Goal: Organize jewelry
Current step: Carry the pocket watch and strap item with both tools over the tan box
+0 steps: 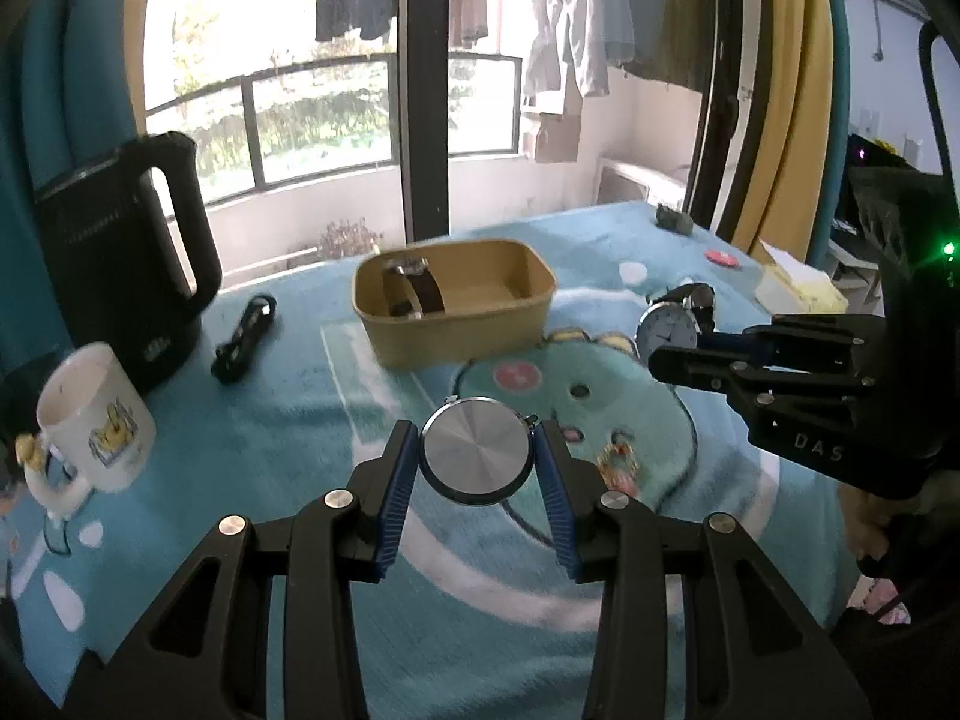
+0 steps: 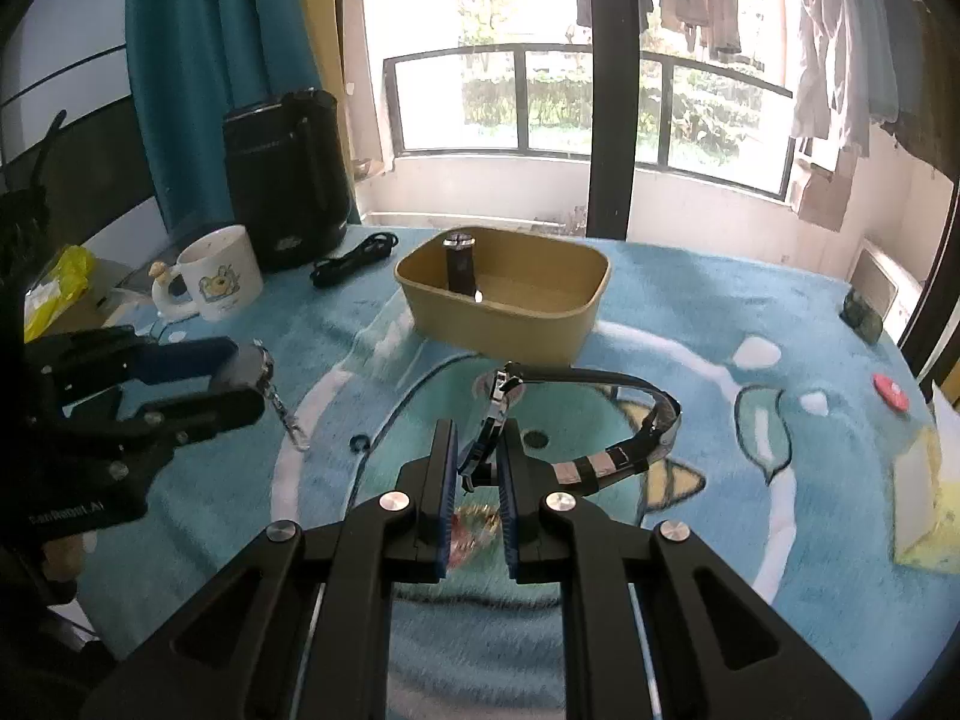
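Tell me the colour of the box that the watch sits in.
Tan, a plain cardboard brown; the box shows best in the right wrist view, with a dark-strapped watch inside.

Black grippers (image 1: 477, 462) (blue ribbed pads (image 1: 399, 501))

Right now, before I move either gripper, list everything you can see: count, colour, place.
tan tray: one, table centre, far side
brown-strap watch: one, inside tray, left end
silver-back watch: one, held in left gripper
white-dial watch: one, dark strap, held in right gripper
small trinket: one, gold-pink, on blanket near grippers
kettle: one, black, far left
mug: one, white, beside kettle
black cable: one, between kettle and tray
blanket: one, teal cartoon print, covering table
left gripper: shut
right gripper: shut
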The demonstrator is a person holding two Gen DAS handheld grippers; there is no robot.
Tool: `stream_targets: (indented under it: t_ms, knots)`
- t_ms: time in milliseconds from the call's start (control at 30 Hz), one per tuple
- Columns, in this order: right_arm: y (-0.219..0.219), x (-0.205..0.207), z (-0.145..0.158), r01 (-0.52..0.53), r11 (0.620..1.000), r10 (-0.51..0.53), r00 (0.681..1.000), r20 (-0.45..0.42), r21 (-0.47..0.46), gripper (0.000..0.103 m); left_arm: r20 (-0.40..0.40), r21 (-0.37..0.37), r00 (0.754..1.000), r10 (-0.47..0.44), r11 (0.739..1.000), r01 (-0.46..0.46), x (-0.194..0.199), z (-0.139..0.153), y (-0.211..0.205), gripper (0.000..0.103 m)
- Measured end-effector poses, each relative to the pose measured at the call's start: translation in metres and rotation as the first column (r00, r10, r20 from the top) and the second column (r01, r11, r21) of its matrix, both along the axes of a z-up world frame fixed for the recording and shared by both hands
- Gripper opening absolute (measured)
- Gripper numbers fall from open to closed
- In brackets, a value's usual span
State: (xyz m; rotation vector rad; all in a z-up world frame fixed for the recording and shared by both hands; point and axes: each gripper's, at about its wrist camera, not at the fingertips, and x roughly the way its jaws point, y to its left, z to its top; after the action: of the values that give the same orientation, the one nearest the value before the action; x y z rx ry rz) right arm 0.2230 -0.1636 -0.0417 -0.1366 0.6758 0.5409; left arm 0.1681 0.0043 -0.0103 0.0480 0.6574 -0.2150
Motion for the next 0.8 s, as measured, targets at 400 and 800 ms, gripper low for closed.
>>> stream_targets:
  t_ms: [400, 800]
  knots:
    - [0.003, 0.034, 0.014, 0.019, 1.000, -0.018, 0.999, 0.034, -0.011, 0.012, 0.074, -0.001, 0.997, -0.024, 1.000, 0.024, 0.035, 0.016, 0.011, 0.042]
    - [0.016, 0.064, 0.013, 0.017, 1.000, -0.017, 0.999, 0.042, -0.012, 0.012, 0.097, -0.007, 0.994, -0.046, 0.999, 0.047, 0.083, 0.011, 0.020, 0.042]
